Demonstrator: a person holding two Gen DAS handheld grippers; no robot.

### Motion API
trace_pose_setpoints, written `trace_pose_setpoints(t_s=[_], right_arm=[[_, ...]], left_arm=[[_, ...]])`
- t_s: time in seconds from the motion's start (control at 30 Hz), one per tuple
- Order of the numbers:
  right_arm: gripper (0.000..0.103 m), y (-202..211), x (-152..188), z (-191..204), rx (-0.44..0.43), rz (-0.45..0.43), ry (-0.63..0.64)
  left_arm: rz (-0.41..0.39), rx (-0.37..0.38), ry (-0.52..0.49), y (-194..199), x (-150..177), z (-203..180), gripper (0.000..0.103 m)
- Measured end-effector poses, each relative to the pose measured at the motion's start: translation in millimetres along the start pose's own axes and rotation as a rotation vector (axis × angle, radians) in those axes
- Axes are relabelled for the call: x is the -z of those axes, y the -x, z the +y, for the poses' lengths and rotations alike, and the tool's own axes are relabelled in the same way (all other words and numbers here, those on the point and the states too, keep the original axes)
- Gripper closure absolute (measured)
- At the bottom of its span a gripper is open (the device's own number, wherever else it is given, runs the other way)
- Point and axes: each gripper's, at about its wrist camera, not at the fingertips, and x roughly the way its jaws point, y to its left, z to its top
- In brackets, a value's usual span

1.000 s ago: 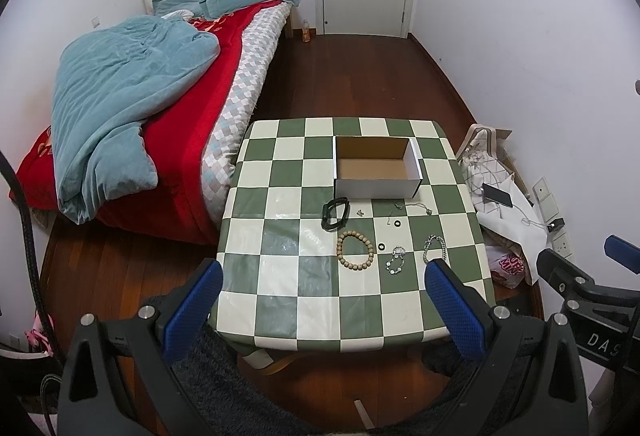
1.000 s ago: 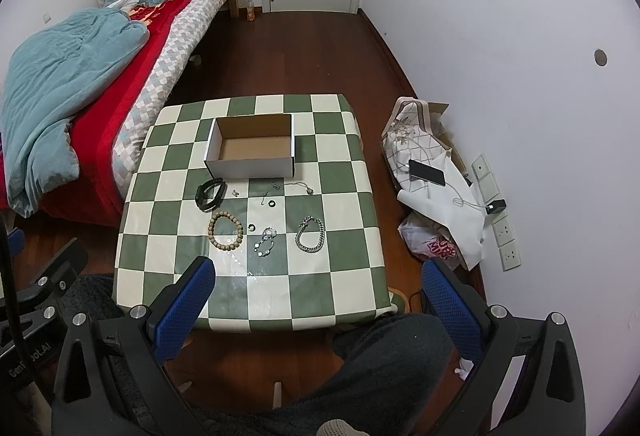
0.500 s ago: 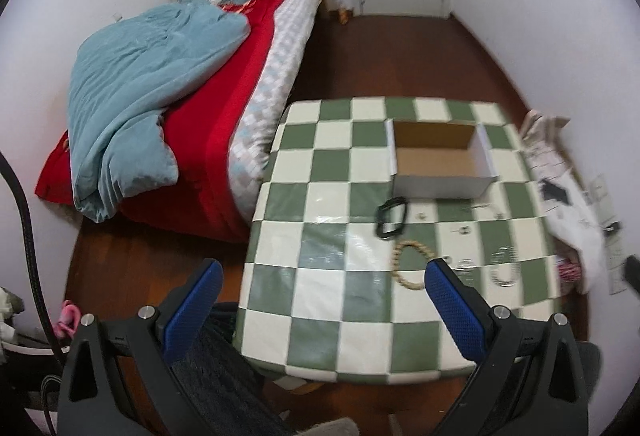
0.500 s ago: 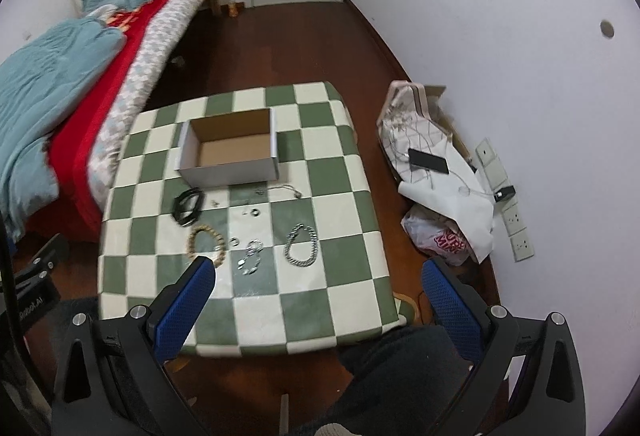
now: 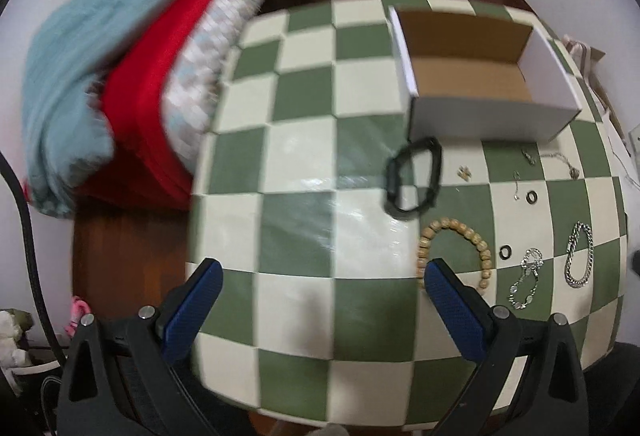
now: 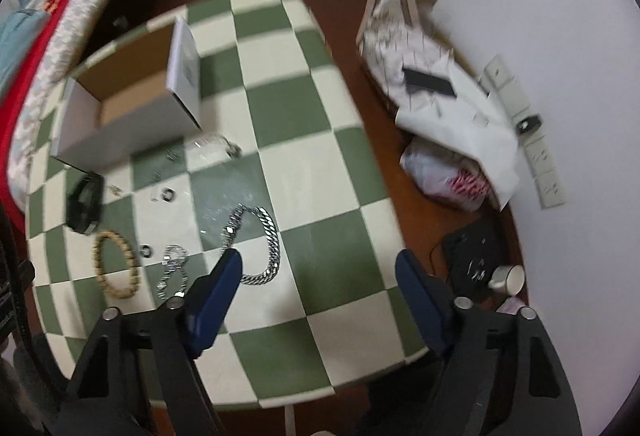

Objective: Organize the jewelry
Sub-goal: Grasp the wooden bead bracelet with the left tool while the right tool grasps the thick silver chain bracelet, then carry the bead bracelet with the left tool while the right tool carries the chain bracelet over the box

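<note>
**Jewelry on the checked table: both tongs descending, nothing held**

Jewelry: all pieces lie loose on the checked table [image 5: 304, 220], in front of the empty cardboard box [image 5: 476, 84]. None is in the box yet.

Right tongs [image 6: 318, 278]: released, nothing between the pads; jaws have just been narrowing from full width. Left pad [image 6: 224, 276] sits over the near end of the silver chain bracelet [image 6: 260, 240]; contact cannot be told through the blur. Pointed steeply down at the tabletop.

Left tongs [image 5: 320, 292]: spread wide, empty, aimed steeply down at bare squares. Right pad overlaps the wooden bead bracelet [image 5: 456, 248] in view.

Further out: black band [image 5: 416, 180] just before the box; crystal bracelet [image 5: 528, 276]; two small black rings [image 5: 506, 251]; tiny studs and a fine chain near the box front, too small to sort.

Risks, as judged:
- Chain slips from a partial pinch, since only one end is under the pad.
- A pad skids on the glossy cloth and scatters the small rings nearby.
- Closing early nips the cloth instead of the links.
</note>
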Motion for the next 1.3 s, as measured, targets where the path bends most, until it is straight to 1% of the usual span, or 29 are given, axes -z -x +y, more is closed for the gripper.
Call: trace_pose_setpoints(t_s=[0.1,0.23,0.27,0.33,0.47,0.5,0.53,0.57,0.63,0.7,0.73,0.77,0.8,0.83,0.87,0.9,0.93,0.97,1.0,1.03,1.07,1.13,1.17,1.3], right_arm=[[0.032,-31.1,4.2,5.1,0.002,0.039,0.002],[0.035,-56.0,9.2,11.4,-0.003,0.075,-0.003],[0.036,-58.9,9.6,12.3,-0.003,0.080,-0.004],[0.037,-66.7,11.3,13.6,-0.005,0.092,-0.008],[0.040,-79.4,14.4,18.3,0.005,0.115,-0.003],[0.043,-82.9,15.8,19.2,0.008,0.127,0.000],[0.044,-86.2,17.7,19.2,0.008,0.138,0.000],[0.044,-86.6,19.1,18.5,0.000,0.129,-0.007],[0.047,-85.0,19.8,17.4,-0.007,0.129,-0.017],[0.052,-84.6,19.6,17.1,-0.023,0.128,-0.023],[0.054,-84.4,19.9,16.7,-0.031,0.127,-0.028],[0.054,-84.4,19.9,15.9,-0.040,0.128,-0.035],[0.054,-84.0,19.9,17.5,-0.039,0.130,-0.034],[0.055,-83.9,19.8,18.0,-0.040,0.131,-0.033],[0.056,-83.8,19.9,19.7,-0.040,0.130,-0.033],[0.058,-83.4,20.2,20.2,-0.040,0.128,-0.030],[0.059,-82.3,20.8,22.3,-0.041,0.124,-0.024],[0.062,-81.6,21.0,24.5,-0.041,0.122,-0.022],[0.068,-80.7,21.8,26.1,-0.043,0.117,-0.017],[0.084,-79.5,22.8,28.2,-0.044,0.109,-0.012],[0.095,-78.2,23.3,30.9,-0.042,0.102,-0.007],[0.094,-77.2,24.5,35.6,-0.029,0.091,-0.001],[0.095,-76.9,24.3,35.9,-0.037,0.085,-0.006],[0.095,-70.1,26.7,23.6,-0.116,0.063,-0.084]], left_arm=[[0.034,0.033,-0.006,-20.3,-0.7,-12.9,0.003],[0.086,0.044,-0.040,-44.8,3.1,-32.7,0.009],[0.096,0.046,-0.047,-48.2,4.7,-36.5,0.011],[0.114,0.048,-0.060,-55.3,7.3,-42.3,0.013],[0.132,0.058,-0.068,-65.1,10.2,-48.1,0.014],[0.132,0.064,-0.068,-67.3,10.2,-49.4,0.015],[0.132,0.069,-0.068,-68.4,10.3,-50.0,0.018],[0.134,0.074,-0.069,-70.1,10.7,-50.4,0.021],[0.139,0.087,-0.062,-72.2,11.6,-51.3,0.023],[0.134,0.104,-0.057,-72.9,11.9,-51.7,0.024],[0.131,0.110,-0.057,-72.4,12.1,-52.4,0.028],[0.128,0.124,-0.060,-71.9,12.8,-53.5,0.035],[0.122,0.141,-0.064,-70.3,14.3,-55.6,0.039],[0.119,0.153,-0.068,-68.6,15.8,-58.6,0.047],[0.116,0.176,-0.075,-67.4,15.6,-61.7,0.061],[0.112,0.201,-0.078,-66.1,16.2,-63.6,0.070],[0.107,0.215,-0.083,-64.7,16.8,-66.3,0.088],[0.101,0.206,-0.096,-64.7,17.0,-72.4,0.096],[0.095,0.190,-0.112,-64.0,17.6,-77.2,0.096],[0.091,0.180,-0.118,-62.9,18.1,-80.6,0.096],[0.086,0.174,-0.121,-62.6,18.5,-82.8,0.097],[0.083,0.171,-0.124,-62.3,19.8,-85.6,0.097],[0.084,0.173,-0.122,-60.7,20.2,-87.6,0.097],[0.058,0.167,-0.135,-47.9,16.1,-88.2,0.097]])
